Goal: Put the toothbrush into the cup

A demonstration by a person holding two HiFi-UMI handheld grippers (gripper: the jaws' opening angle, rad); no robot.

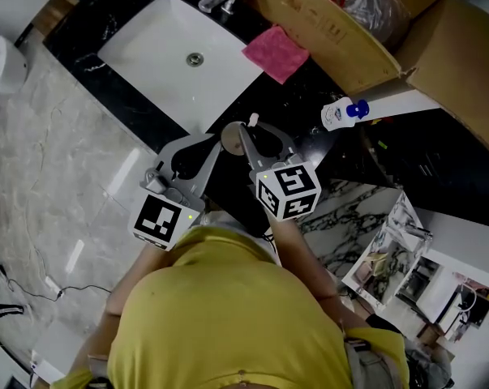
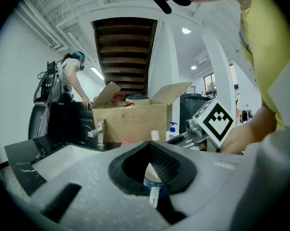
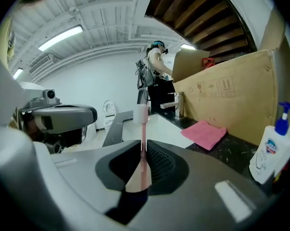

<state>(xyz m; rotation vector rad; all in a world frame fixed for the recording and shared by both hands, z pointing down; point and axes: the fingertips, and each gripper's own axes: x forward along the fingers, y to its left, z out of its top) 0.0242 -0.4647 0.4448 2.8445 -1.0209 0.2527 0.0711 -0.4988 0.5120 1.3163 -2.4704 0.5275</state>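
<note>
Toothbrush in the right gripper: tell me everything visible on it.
The toothbrush has a slim pink handle, plastic by its look, and a white bristle head. It stands nearly upright, head up, pinched on the handle between the right gripper's fingers. Nothing else is seen touching it. Its lower end is hidden behind the fingers. In the head view its white head shows close beside the cup, not yet in it.

The left tongs and right tongs are held close side by side in front of the person's chest, tips pointing away and slightly down. The left tongs are clamped on a cup. The right tongs pinch a pink toothbrush, bristles uppermost. The right forearm is bare.
</note>
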